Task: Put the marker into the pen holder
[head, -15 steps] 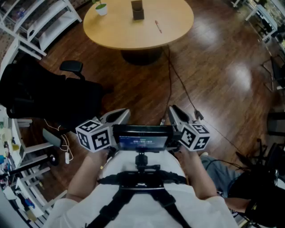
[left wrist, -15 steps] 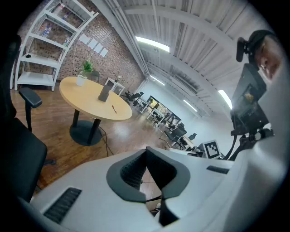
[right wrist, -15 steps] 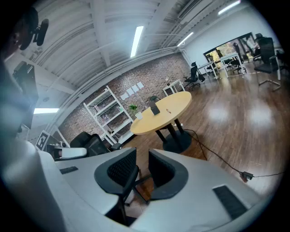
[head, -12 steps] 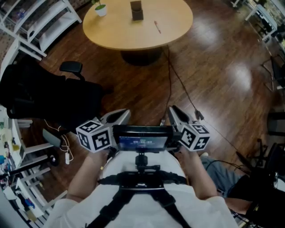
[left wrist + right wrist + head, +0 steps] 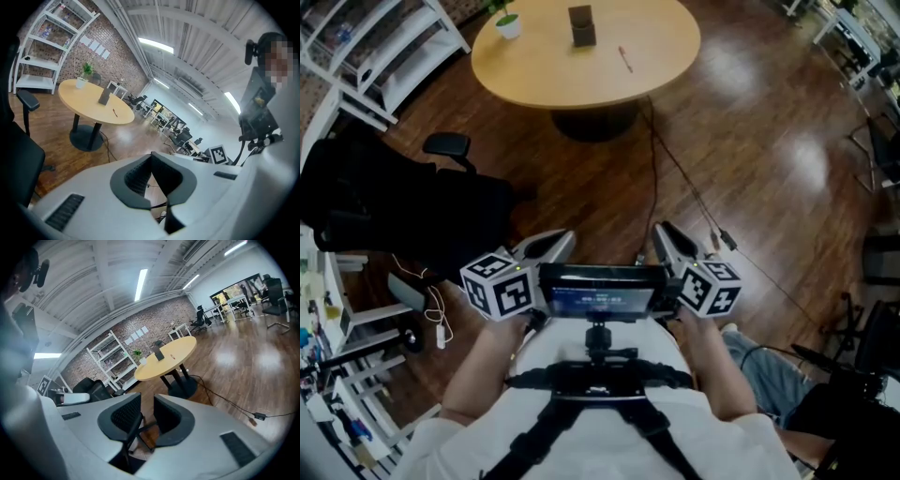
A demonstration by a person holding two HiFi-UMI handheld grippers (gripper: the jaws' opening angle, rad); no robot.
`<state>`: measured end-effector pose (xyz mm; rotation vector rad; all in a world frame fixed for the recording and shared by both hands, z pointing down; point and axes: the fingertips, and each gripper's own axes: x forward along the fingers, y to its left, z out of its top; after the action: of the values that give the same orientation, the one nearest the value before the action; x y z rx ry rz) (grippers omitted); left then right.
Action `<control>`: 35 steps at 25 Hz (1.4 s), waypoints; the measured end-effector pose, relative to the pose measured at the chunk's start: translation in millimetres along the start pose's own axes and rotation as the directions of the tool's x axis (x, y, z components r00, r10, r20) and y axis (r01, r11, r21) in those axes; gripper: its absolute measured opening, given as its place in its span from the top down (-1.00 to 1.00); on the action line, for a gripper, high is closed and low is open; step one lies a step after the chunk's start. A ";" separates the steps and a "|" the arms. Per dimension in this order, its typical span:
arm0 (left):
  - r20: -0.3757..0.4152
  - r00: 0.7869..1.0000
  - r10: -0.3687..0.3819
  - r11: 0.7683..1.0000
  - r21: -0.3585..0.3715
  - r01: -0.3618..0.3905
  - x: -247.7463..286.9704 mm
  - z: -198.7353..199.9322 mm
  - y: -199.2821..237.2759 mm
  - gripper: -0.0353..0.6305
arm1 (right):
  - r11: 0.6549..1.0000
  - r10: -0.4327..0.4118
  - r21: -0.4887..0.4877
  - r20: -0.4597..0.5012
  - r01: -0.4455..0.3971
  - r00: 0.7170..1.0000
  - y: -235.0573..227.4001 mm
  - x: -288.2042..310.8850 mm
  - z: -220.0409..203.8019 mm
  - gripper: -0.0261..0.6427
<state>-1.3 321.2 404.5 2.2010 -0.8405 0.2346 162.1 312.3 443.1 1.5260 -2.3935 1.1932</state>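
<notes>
With the left gripper [image 5: 151,160] closed and the right gripper [image 5: 146,402] parted and empty, the marker [image 5: 624,59] (flat toward the table's [image 5: 581,86] right edge, near the pen holder [image 5: 580,25]) could be knocked off by a hasty reach.

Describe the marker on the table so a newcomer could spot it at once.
At the top of the head view stands a round light wooden table carrying a small white plant pot, a dark box-shaped pen holder and a thin red marker. The marker lies flat on bare wood right of the holder, the only slim, lying thing there.
</notes>
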 end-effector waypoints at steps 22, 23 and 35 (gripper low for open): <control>-0.023 0.998 -0.053 0.999 0.000 0.053 29.1 43.1 50.7 0.91 | 0.999 -0.045 -0.005 0.001 0.045 0.999 -6.8 57.9 26.8 0.65; -0.030 0.998 -0.060 0.998 -0.006 0.060 34.3 47.3 58.4 0.91 | 0.999 -0.054 -0.004 0.004 0.054 0.999 -9.1 64.9 31.9 0.65; -0.080 0.990 -0.120 0.993 -0.025 0.119 92.8 169.1 157.2 0.91 | 0.991 -0.130 0.017 -0.004 0.130 0.992 -14.8 184.9 123.7 0.65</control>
<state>-45.2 76.6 416.7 2.1983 -0.6612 0.2540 121.5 93.1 445.1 1.6556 -2.2481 1.1908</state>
